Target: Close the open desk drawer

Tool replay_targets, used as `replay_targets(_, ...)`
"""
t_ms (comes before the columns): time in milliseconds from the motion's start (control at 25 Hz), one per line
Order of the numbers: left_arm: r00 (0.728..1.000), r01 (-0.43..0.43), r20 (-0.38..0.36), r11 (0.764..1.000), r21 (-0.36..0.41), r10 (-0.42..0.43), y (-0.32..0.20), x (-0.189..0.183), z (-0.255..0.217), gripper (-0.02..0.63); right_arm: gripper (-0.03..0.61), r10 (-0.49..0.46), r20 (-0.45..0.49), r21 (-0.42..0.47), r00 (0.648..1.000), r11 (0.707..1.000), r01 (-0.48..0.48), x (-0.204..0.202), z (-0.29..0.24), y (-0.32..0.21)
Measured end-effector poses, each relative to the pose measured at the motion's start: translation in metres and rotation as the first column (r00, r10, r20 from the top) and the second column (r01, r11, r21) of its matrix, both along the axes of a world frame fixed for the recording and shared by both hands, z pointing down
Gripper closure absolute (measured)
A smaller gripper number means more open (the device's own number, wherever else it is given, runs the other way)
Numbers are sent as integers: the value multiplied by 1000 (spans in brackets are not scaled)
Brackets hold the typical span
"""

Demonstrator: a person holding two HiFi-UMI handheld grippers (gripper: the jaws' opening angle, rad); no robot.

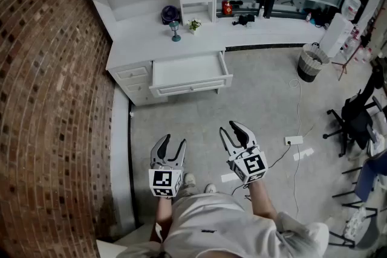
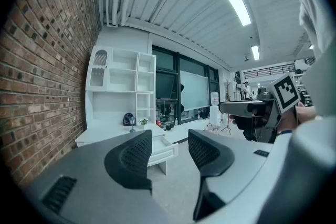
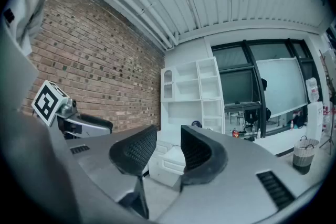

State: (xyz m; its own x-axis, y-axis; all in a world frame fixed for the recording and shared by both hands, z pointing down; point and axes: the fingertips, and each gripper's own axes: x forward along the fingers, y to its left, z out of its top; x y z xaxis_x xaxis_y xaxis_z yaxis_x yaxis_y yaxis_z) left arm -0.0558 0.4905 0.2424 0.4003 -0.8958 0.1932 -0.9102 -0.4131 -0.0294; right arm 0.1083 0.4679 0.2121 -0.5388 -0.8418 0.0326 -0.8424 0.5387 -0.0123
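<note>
A white desk [image 1: 163, 39] with shelves stands against the brick wall. Its wide drawer [image 1: 191, 73] is pulled out toward me and looks empty inside. In the left gripper view the drawer [image 2: 161, 148] shows between the jaws, far off; in the right gripper view the drawer [image 3: 172, 161] is seen the same way. My left gripper [image 1: 169, 145] and right gripper [image 1: 234, 132] hang side by side over the floor, well short of the drawer. Both are open with nothing between their fingers.
A small lamp [image 1: 175, 31], a potted plant [image 1: 193, 25] and a dark round object [image 1: 170, 13] sit on the desktop. Smaller closed drawers [image 1: 134, 80] are left of the open one. A bin [image 1: 310, 62], a cable with a socket [image 1: 293, 140] and chairs [image 1: 357, 121] are to the right.
</note>
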Motion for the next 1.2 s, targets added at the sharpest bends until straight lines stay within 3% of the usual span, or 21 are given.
replay_targets(480,1000,-20,16,1000,4,20,-28,24,12,402,431,-10,-1,-58,1000,998,10,4,13,-13)
replay_targets(1200,1000,-3,-8,999,41,3,-139,-42,19,402,431,-6,-66,-89,998,996,1,-62,34,-126)
